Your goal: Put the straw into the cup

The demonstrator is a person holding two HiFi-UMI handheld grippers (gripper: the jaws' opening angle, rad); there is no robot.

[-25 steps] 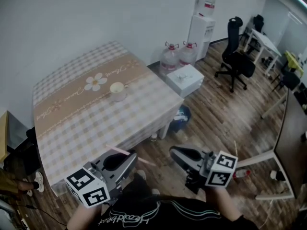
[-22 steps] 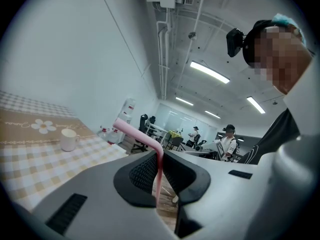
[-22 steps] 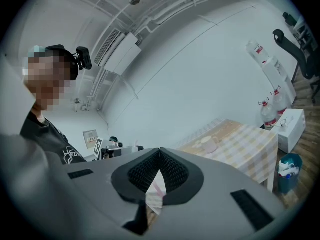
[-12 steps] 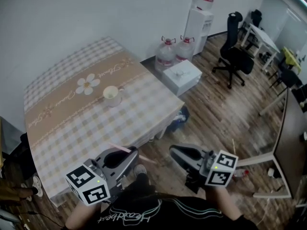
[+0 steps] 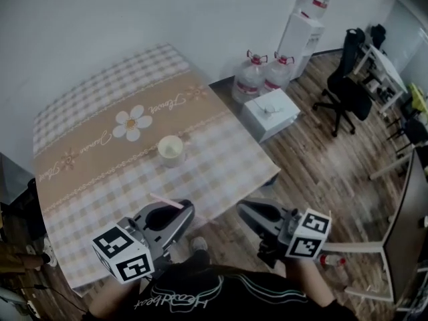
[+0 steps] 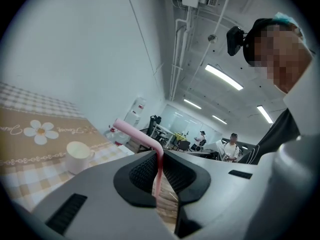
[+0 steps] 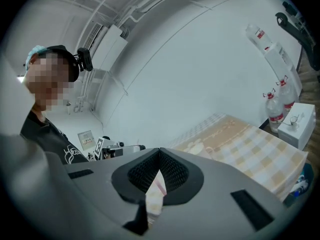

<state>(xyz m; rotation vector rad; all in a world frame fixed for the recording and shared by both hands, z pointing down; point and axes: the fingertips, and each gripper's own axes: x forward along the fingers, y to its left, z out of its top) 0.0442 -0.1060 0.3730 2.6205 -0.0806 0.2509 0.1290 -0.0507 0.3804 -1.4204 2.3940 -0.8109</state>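
Observation:
A white cup (image 5: 171,150) stands upright near the middle of the checked tablecloth (image 5: 100,172); the left gripper view shows the cup (image 6: 79,155) ahead and to the left. My left gripper (image 5: 179,210) is shut on a pink bendy straw (image 5: 163,200) at the table's near edge, short of the cup. Up close, the left gripper (image 6: 159,156) pinches the straw (image 6: 158,173) just below its bend, and the short bent end points left. My right gripper (image 5: 246,210) hovers beside the table's near corner, over the floor. In its own view the right gripper (image 7: 160,154) is shut and holds nothing.
Two water jugs (image 5: 253,79), a water dispenser (image 5: 306,24) and a white box (image 5: 270,112) stand on the wooden floor beyond the table's right corner. An office chair (image 5: 348,89) and desks stand further right. A wall runs behind the table.
The table and cup have come nearer in the head view. Both grippers have moved forward together, and the left one with the straw now reaches over the table's near edge.

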